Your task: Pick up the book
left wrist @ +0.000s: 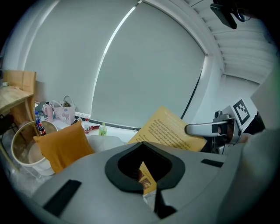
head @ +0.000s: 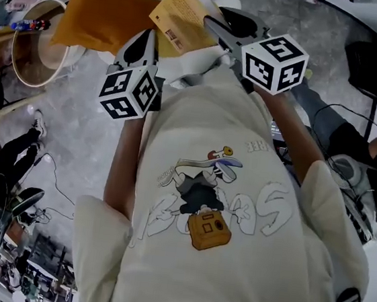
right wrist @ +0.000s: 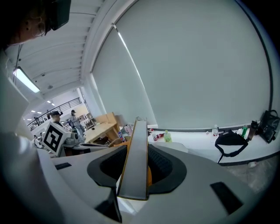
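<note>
Orange cushion [head: 102, 15] just beside the book [head: 184, 11]. Left tool [head: 147, 35] clenched on its cover corner; right tool [head: 215, 25] grasps its edge.

book [head: 184, 11]: matt yellow paper cover | cushion [head: 103, 12]: soft orange cloth | desk [right wrist: 101, 129]: pale wood

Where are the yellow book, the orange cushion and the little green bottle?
yellow book [head: 183, 9]: head view, middle of its cover.
orange cushion [head: 102, 14]: head view, middle of its fabric.
green bottle [left wrist: 103, 129]: left gripper view, its body.
</note>
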{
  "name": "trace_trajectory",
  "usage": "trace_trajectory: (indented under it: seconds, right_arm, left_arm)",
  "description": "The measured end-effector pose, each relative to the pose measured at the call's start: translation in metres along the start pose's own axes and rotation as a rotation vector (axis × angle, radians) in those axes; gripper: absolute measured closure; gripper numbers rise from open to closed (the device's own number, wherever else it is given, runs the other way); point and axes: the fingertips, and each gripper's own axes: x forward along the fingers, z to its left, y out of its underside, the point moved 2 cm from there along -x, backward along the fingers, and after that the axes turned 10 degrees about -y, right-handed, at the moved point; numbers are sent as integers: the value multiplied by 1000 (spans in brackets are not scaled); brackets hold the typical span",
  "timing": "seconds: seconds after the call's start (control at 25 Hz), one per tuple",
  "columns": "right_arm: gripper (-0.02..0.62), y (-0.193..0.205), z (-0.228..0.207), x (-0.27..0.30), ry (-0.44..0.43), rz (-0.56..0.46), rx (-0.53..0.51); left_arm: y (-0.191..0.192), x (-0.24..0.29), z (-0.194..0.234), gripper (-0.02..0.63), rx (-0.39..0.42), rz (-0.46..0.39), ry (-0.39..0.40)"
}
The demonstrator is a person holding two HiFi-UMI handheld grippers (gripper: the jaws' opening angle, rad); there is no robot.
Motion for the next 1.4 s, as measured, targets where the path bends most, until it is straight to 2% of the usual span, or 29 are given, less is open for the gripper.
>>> trace_trajectory:
  seconds: [0.24,0.4,0.6,0.84,1.08,1.4]
  right_arm:
    - [431,-16,35,-9,13,-53,-45]
    - [431,-32,46,-18,26,-87,-97]
    - [431,-36,68,-27,1,-130,-115]
    - [431,-35,88,-17,-30,-151,-112]
    - [433,-21,95,-14,-25,-127,-122]
    - [432,-12,109,-10,-26,-127,-122]
  left_arm:
    - [-21,-31,6,601,10,-31,13]
    - [-52,-49,-8,601,-17,-94,35]
    - [-63,-76,-26,601,-39,-147,55]
    - [-50,-91,-18,601,-5,-163,23]
    - [-26,-97,-20,601,-29,-135,17]
    - [-20,-108,-9,601,-63,-138,-1]
